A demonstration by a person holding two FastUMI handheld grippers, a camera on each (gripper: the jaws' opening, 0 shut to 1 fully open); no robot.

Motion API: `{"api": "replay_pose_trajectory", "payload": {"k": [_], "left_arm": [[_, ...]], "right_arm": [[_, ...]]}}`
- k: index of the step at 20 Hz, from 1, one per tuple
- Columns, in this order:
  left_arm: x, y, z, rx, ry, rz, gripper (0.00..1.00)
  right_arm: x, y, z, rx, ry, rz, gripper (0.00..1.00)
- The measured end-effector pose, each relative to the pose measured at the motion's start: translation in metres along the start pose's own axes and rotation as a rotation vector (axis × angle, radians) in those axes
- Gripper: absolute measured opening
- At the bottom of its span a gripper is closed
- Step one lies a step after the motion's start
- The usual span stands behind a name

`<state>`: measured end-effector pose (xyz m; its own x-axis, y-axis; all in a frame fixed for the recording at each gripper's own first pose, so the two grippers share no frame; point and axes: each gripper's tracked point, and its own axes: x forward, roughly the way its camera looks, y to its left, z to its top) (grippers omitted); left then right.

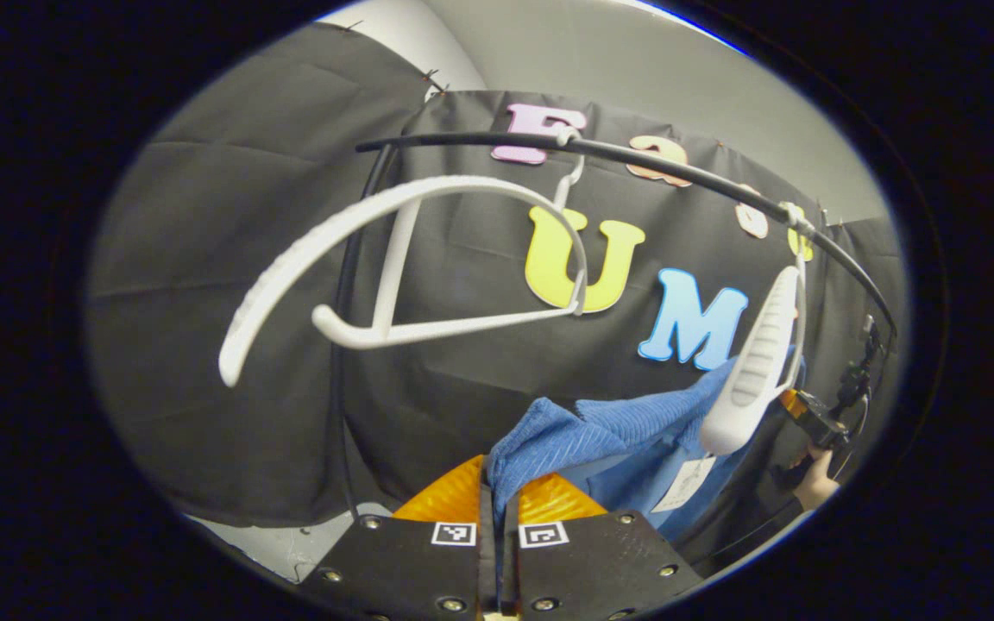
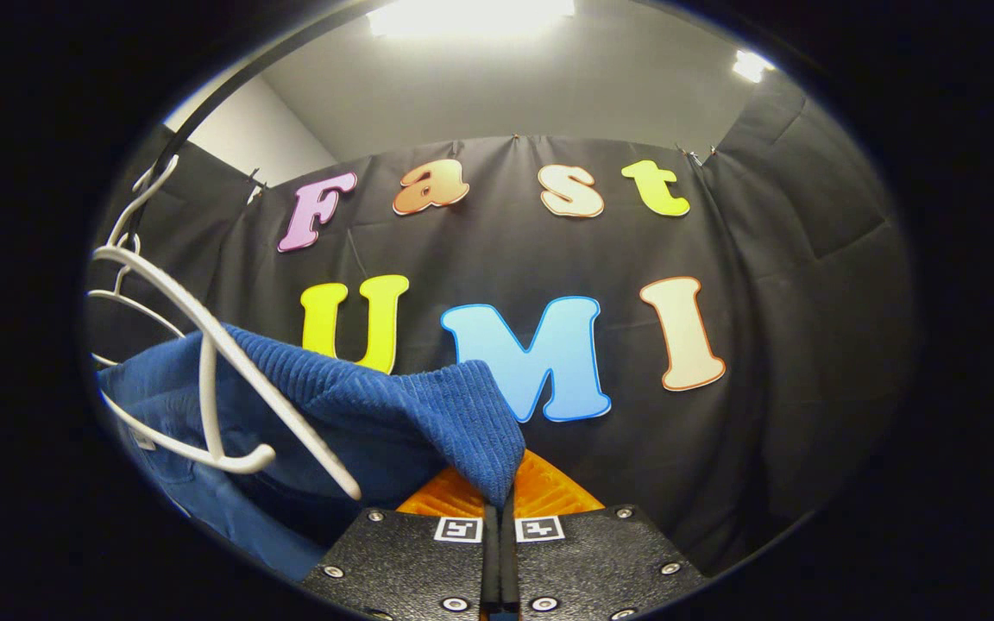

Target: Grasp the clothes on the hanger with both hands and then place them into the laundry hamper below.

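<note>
A staged recording booth, not a lived-in room. Draped all round in black cloth [image 2: 808, 285] pinned up below a plain grey wall [image 2: 506, 86]. In front of the cloth, a curved black rail [image 1: 678, 168] carrying white plastic hangers [image 1: 393, 259]. Above the cloth, bright ceiling lights [image 2: 471, 15].

Both views are fairly dim, and the black cloth wall [image 2: 790, 259] soaks up most of the light. In the right gripper view, two ceiling lights [image 2: 471, 15] blow out to white glare at the top edge. The fisheye lens bends the black rail [image 1: 635, 159] into an arc and curves the white hanger [image 1: 393, 259]. The blue garment's [image 2: 393, 414] ribbing stays sharp; the rims darken and soften.
</note>
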<state>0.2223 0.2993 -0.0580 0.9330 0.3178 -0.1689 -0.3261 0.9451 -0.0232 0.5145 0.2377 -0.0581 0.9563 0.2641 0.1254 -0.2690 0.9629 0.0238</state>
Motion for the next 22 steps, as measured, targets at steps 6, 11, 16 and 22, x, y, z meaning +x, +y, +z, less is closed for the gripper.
{"api": "replay_pose_trajectory", "payload": {"k": [6, 11, 16, 22], "left_arm": [[-0.028, 0.008, -0.038, -0.013, 0.029, 0.039, 0.03], [-0.083, 0.016, -0.036, -0.009, -0.003, 0.048, 0.04], [-0.132, 0.022, -0.032, 0.035, -0.019, 0.009, 0.03], [-0.176, 0.005, -0.031, 0.093, 0.005, -0.126, 0.04]], "right_arm": [[-0.033, -0.012, -0.037, 0.046, 0.111, 0.001, 0.0], [-0.086, -0.01, -0.031, 0.025, 0.116, 0.014, 0.0], [-0.154, -0.011, -0.016, 0.013, 0.135, -0.01, 0.0], [-0.236, 0.009, -0.003, -0.013, 0.192, -0.039, 0.0]]}}
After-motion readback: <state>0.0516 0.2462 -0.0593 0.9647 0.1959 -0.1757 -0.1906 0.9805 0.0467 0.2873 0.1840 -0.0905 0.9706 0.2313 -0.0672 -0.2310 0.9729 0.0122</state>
